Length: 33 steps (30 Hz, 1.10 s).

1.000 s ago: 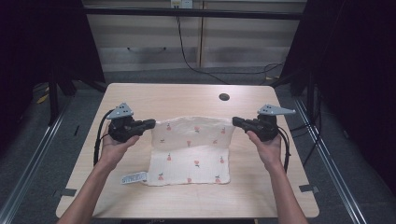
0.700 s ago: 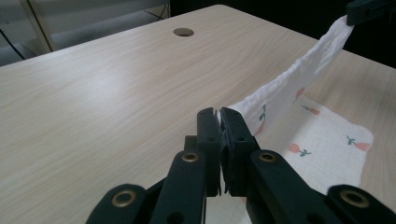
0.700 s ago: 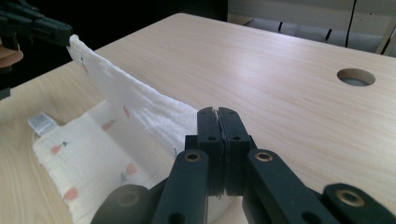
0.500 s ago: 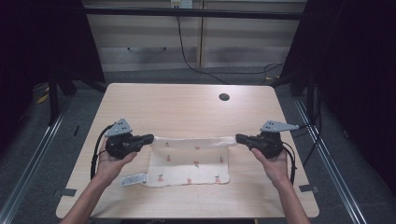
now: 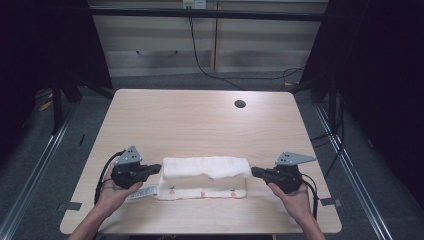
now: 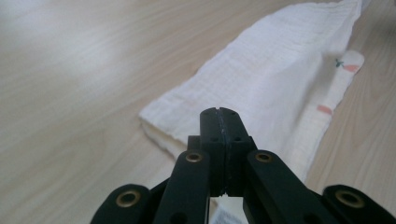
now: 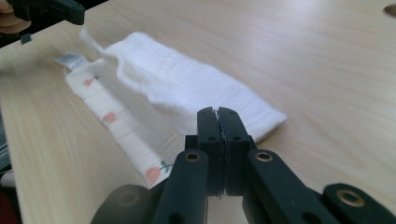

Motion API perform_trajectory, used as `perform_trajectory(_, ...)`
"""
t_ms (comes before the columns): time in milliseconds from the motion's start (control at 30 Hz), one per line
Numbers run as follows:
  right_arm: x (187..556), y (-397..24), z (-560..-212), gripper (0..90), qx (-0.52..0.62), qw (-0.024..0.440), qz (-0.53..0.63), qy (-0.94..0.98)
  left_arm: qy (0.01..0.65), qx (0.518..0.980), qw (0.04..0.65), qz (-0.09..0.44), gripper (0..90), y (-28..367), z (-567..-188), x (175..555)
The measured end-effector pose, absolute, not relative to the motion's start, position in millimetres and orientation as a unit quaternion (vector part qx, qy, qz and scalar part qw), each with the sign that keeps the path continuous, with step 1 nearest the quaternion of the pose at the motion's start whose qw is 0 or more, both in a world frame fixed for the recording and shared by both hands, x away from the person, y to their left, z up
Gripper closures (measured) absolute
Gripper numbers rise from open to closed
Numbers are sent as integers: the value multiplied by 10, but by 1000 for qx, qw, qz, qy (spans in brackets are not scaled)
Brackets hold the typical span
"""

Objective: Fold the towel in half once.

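A white cloth (image 5: 205, 175) with small orange prints lies folded in half lengthwise near the table's front edge. Its plain upper layer rests on the printed lower one, whose near strip sticks out. My left gripper (image 5: 159, 169) is at the fold's left end, shut on the top layer's corner. My right gripper (image 5: 253, 171) is shut at the right end. In the left gripper view the closed jaws (image 6: 218, 112) sit over the cloth (image 6: 280, 79). In the right gripper view the closed jaws (image 7: 218, 112) meet the cloth (image 7: 187, 88). Farther off there, the left gripper (image 7: 70, 11) holds a raised corner.
The wooden table (image 5: 200, 125) has a dark cable hole (image 5: 240, 104) at the back right. A small label (image 5: 145, 192) sticks out from the cloth's near left corner. Dark floor and metal rails surround the table, with cabinets behind.
Both grippers have carried the cloth's far edge toward the person and down, folding the spread cloth in half into a narrow strip.
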State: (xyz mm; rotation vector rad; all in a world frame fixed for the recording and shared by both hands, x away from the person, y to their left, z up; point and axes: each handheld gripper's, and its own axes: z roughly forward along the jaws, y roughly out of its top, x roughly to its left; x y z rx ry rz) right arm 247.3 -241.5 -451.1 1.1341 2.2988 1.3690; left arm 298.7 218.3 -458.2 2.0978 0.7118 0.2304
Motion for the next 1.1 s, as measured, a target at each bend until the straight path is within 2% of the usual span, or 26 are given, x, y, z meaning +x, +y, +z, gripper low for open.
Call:
perform_trajectory(367, 2371, -2364, -4817, 890, 395, 74, 432, 807, 276, 864, 414, 71, 889, 2039, -4766, 2974)
perform_trajectory(500, 2363, -2335, -4902, 889, 392, 68, 412, 820, 271, 869, 410, 62, 850, 2001, -4814, 2942)
perform_trajectory(800, 2359, -2317, -5002, 885, 394, 61, 388, 831, 262, 875, 404, 37, 697, 1938, -4883, 2890)
perform_trajectory(1100, 2359, -2316, -5010, 884, 397, 59, 388, 830, 227, 891, 393, 33, 633, 1871, -4925, 2815)
